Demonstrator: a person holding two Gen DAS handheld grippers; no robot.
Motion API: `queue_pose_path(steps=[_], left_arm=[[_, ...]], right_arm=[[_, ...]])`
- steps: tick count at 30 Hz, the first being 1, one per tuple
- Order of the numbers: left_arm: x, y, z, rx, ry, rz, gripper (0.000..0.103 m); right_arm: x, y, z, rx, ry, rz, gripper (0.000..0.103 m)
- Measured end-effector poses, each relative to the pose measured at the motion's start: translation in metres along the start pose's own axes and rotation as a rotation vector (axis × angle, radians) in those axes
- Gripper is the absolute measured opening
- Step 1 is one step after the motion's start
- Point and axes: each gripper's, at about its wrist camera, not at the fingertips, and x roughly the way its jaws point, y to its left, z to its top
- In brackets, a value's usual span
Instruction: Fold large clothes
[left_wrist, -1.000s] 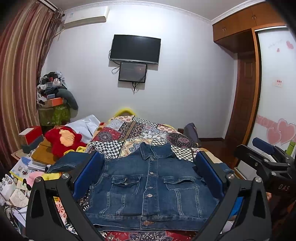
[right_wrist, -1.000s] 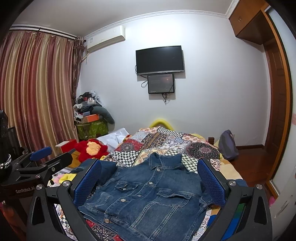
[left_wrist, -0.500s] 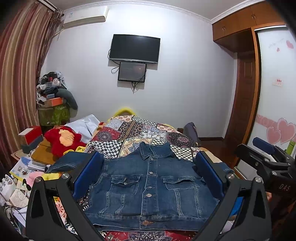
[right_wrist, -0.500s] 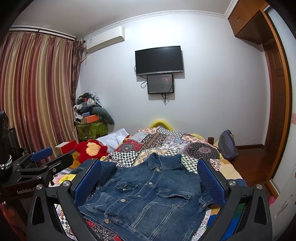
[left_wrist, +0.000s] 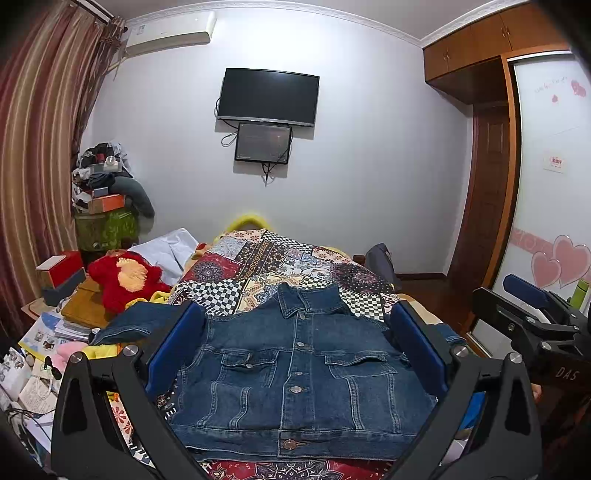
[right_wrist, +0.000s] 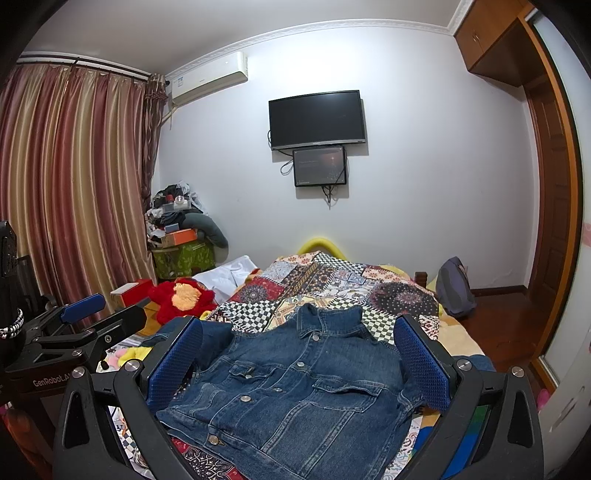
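Observation:
A blue denim jacket (left_wrist: 295, 373) lies flat, buttoned and front side up, on the patchwork bedspread (left_wrist: 280, 266), collar toward the far wall; it also shows in the right wrist view (right_wrist: 295, 384). One sleeve (left_wrist: 140, 321) stretches out to the left. My left gripper (left_wrist: 295, 347) is open and empty, held above the jacket's near part. My right gripper (right_wrist: 297, 362) is open and empty, above the jacket too. The right gripper also shows at the right edge of the left wrist view (left_wrist: 532, 321), and the left gripper at the left edge of the right wrist view (right_wrist: 77, 325).
A red plush toy (left_wrist: 125, 277), boxes and papers (left_wrist: 55, 332) crowd the bed's left side. A white cloth (left_wrist: 173, 247) lies beyond the toy. A grey backpack (right_wrist: 454, 288) stands at the bed's right. A wardrobe (left_wrist: 554, 206) is on the right, curtains (right_wrist: 74, 192) on the left.

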Motion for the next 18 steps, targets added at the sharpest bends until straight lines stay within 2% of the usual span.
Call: queue_pose_path(steps=[18], left_arm=[[0.0014,-0.0003,-0.0016,0.000,0.005,-0.009,0.103]], right_arm=[[0.0001,0.0003,-0.0010,0.001,0.010,-0.003,0.103]])
